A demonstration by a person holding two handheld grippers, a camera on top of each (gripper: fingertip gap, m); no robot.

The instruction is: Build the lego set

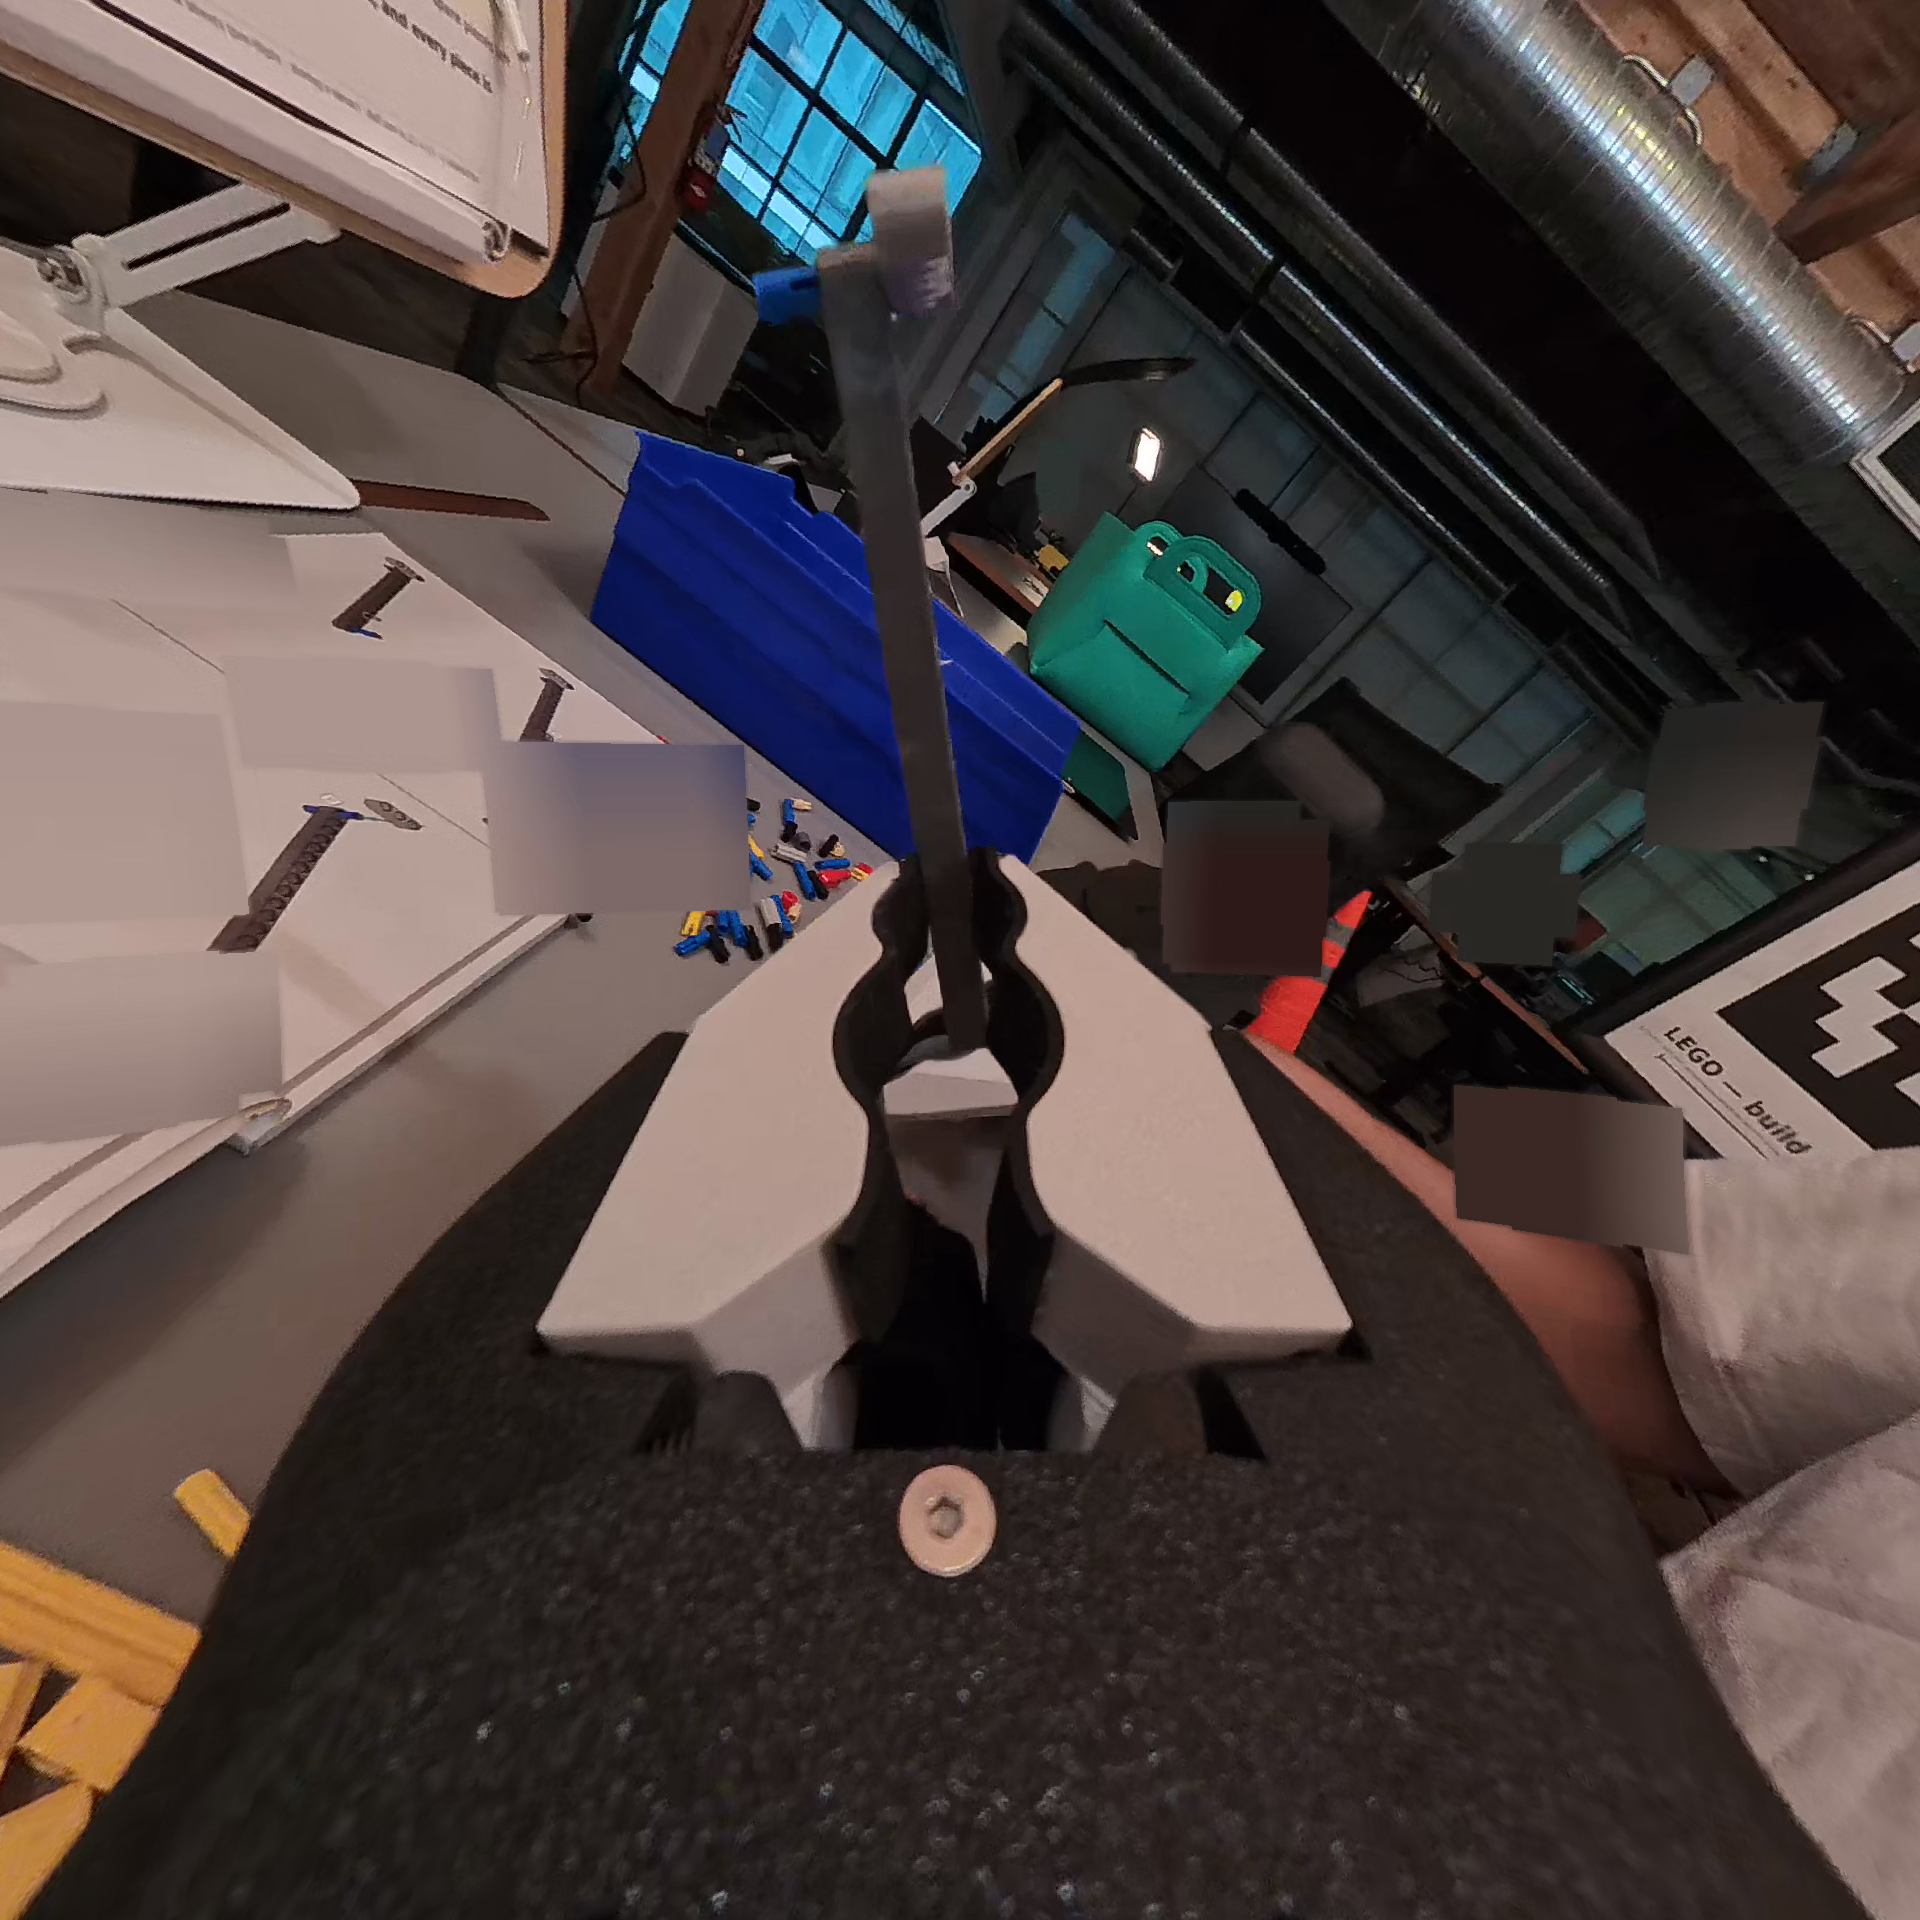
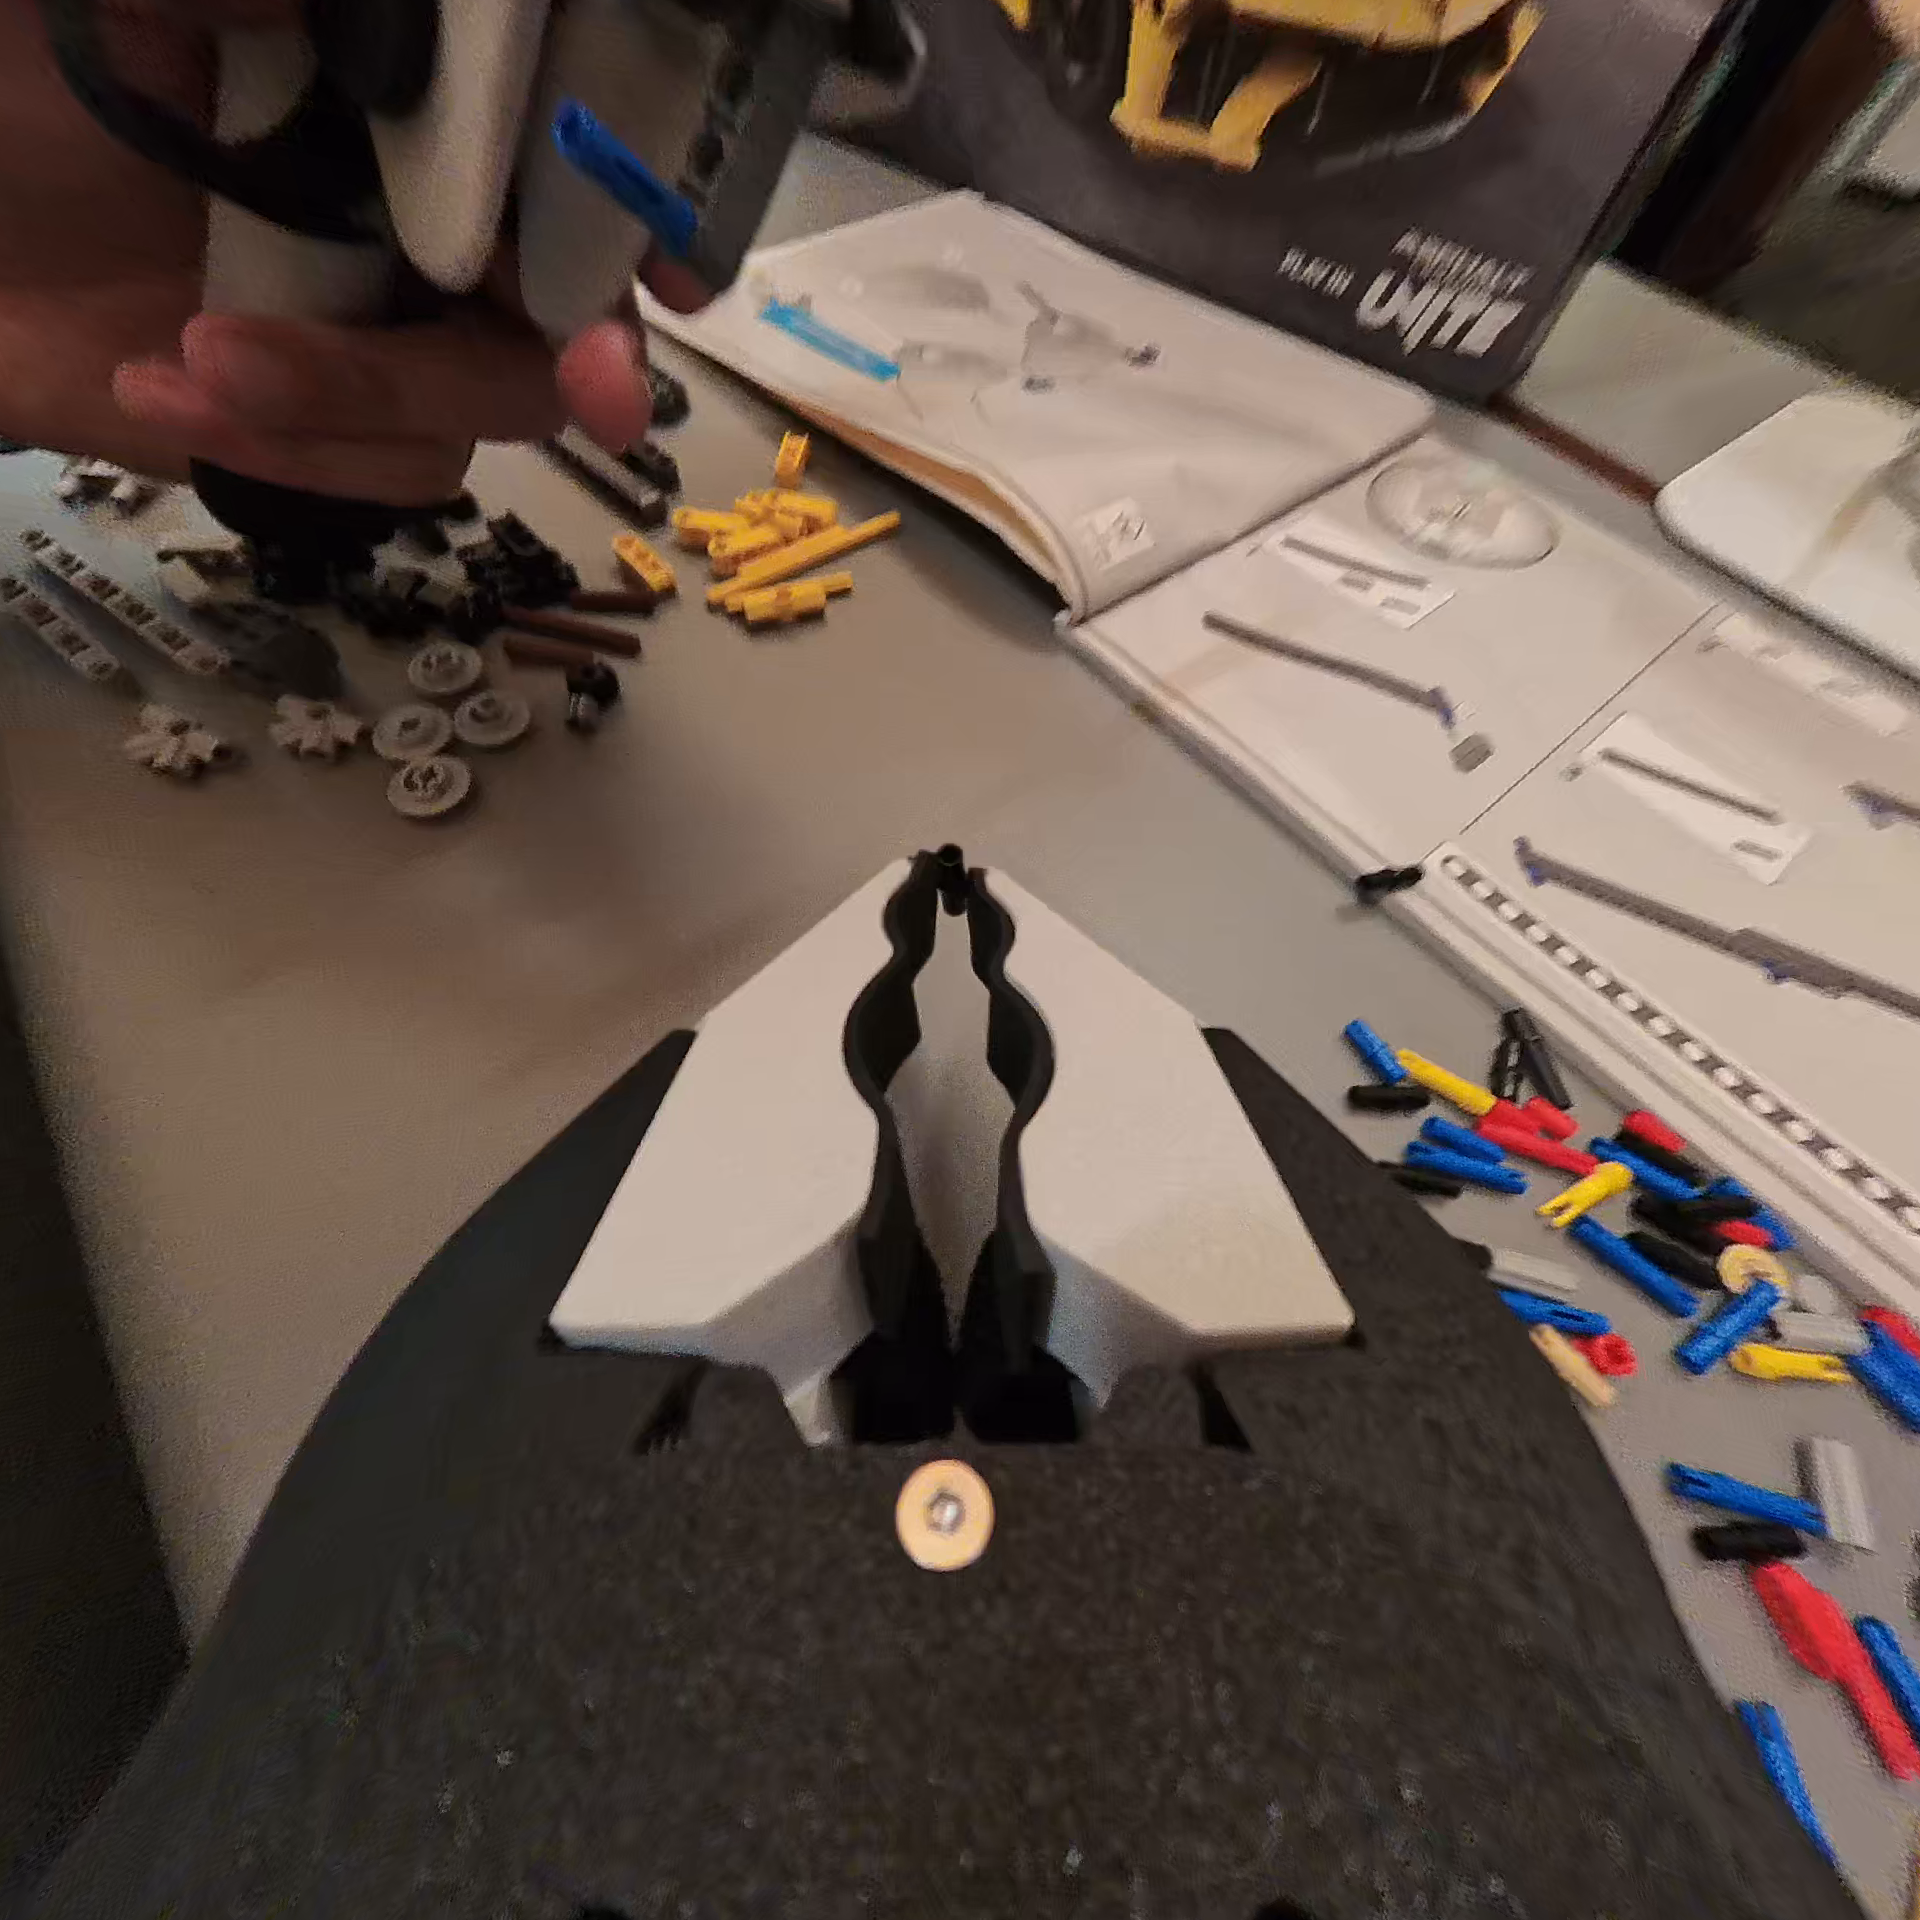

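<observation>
While the left gripper (image 1: 940, 883) clamps a long dark beam (image 1: 904, 582) with a blue pin (image 1: 781, 291), the right gripper (image 2: 948, 883) pinches a black pin (image 2: 949, 864) (early stage; loose parts (image 2: 1662, 1247) mostly unused).

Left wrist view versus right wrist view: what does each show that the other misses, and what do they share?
Only the left wrist view shows the left gripper shut on a long black beam raised off the table, plus a blue bin and a green bag.

Only the right wrist view shows the right gripper pinching a small black pin, the yellow pieces, the grey gears and the set's box.

Both show the open instruction booklet and the pile of blue, red and black pins.
</observation>
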